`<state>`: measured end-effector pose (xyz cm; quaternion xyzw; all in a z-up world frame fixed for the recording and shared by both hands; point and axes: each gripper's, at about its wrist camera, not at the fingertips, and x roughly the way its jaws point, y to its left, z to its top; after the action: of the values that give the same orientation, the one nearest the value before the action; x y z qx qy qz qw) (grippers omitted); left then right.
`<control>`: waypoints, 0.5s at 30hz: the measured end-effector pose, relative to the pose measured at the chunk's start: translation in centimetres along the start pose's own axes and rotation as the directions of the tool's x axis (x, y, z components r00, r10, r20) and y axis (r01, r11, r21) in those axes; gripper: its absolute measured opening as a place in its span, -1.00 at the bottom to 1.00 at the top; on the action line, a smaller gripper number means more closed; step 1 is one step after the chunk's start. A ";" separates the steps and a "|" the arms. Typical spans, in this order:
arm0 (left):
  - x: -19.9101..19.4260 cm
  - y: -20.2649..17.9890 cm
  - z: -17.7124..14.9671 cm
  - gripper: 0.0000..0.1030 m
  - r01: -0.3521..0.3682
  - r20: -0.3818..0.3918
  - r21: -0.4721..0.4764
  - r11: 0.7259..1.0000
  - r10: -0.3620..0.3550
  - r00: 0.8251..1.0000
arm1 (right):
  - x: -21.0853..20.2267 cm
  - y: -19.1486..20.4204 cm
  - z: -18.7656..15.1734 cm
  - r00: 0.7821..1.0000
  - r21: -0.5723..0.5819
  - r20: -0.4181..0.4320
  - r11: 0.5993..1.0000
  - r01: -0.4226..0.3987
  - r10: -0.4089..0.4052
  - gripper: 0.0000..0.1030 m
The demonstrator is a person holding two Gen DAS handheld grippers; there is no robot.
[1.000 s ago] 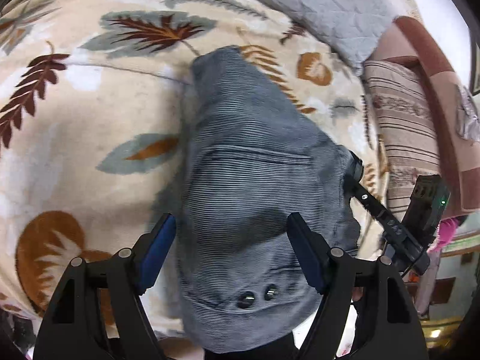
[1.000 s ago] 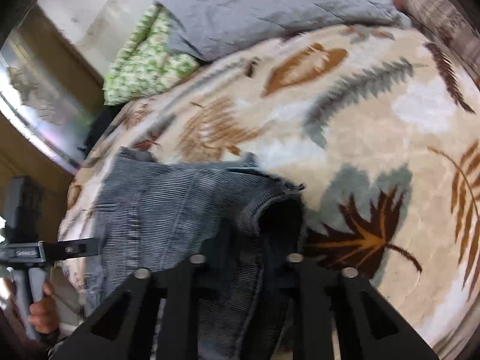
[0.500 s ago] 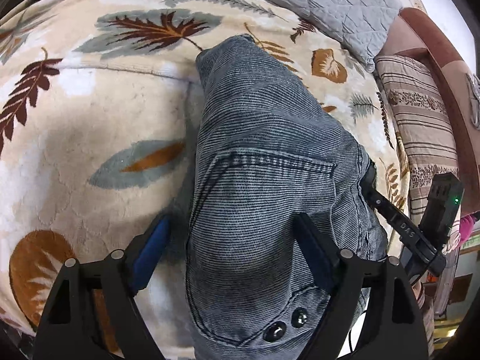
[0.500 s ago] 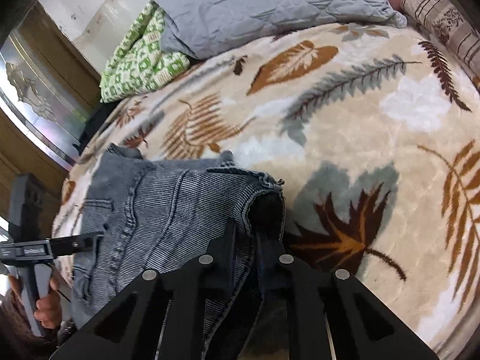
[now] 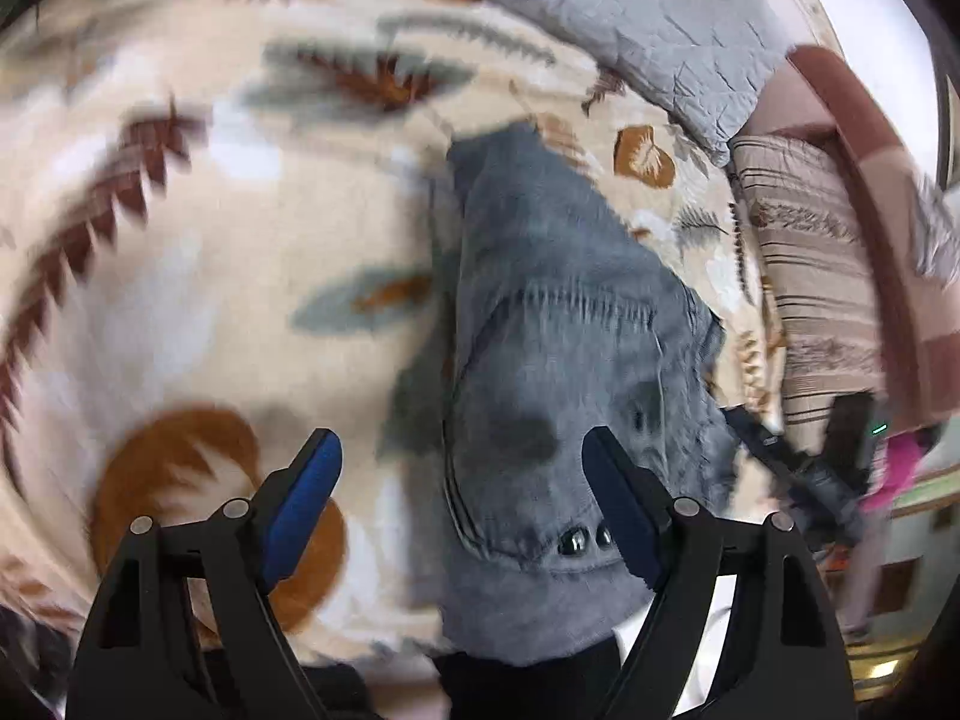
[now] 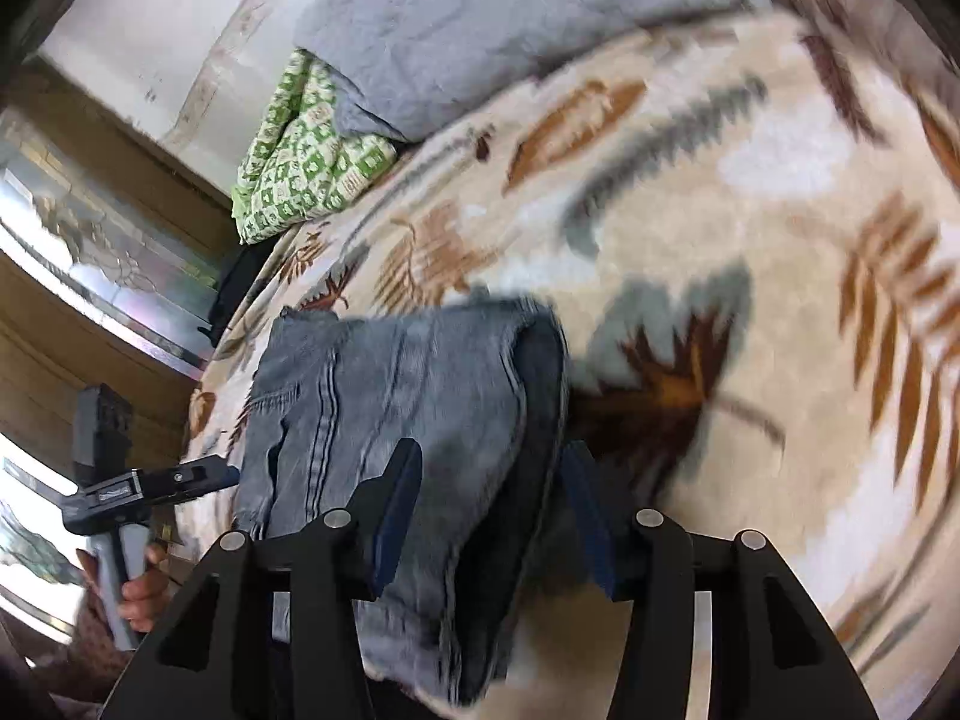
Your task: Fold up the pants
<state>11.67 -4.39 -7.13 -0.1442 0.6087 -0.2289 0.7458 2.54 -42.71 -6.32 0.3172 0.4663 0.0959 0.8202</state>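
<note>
Grey denim pants (image 5: 558,360) lie folded into a compact bundle on a leaf-patterned blanket (image 5: 180,300), back pocket up and two metal waistband buttons near me. My left gripper (image 5: 462,468) is open and empty, its blue pads straddling the waistband's left part without touching it. In the right wrist view the pants (image 6: 408,396) show their folded edge. My right gripper (image 6: 492,474) is open around that dark folded edge, with the cloth loose between the fingers. The left gripper (image 6: 156,480) also shows there, in a hand at the far left.
A grey quilted pillow (image 5: 648,18) and a green-and-white patterned cloth (image 6: 306,156) lie at the head of the bed. A striped brown cushion (image 5: 822,276) sits at the right edge. A wooden mirrored headboard (image 6: 102,276) runs along the left.
My right gripper, shut on the folded edge half a second ago, has opened and let go. My left gripper has pulled back and left; both views are motion-blurred.
</note>
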 end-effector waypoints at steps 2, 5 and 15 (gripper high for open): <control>0.6 0.0 -0.7 0.60 0.034 -0.033 -0.014 0.999 -0.035 0.999 | 0.3 0.3 -1.0 0.999 0.002 -0.019 0.999 -0.036 0.036 -0.01; 2.0 -0.9 -2.0 0.61 0.010 -0.066 0.033 0.999 -0.008 0.998 | 0.9 1.6 -2.1 0.999 -0.054 -0.042 0.998 -0.016 0.014 -0.01; 2.2 -1.3 -2.3 0.68 0.000 -0.050 0.067 0.998 0.003 0.999 | 1.4 2.2 -2.3 0.995 -0.150 -0.039 0.985 0.080 -0.087 0.00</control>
<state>9.52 -6.44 -8.87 -0.1129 0.6194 -0.2521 0.7349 1.71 -39.42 -6.80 0.2331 0.4892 0.1029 0.8341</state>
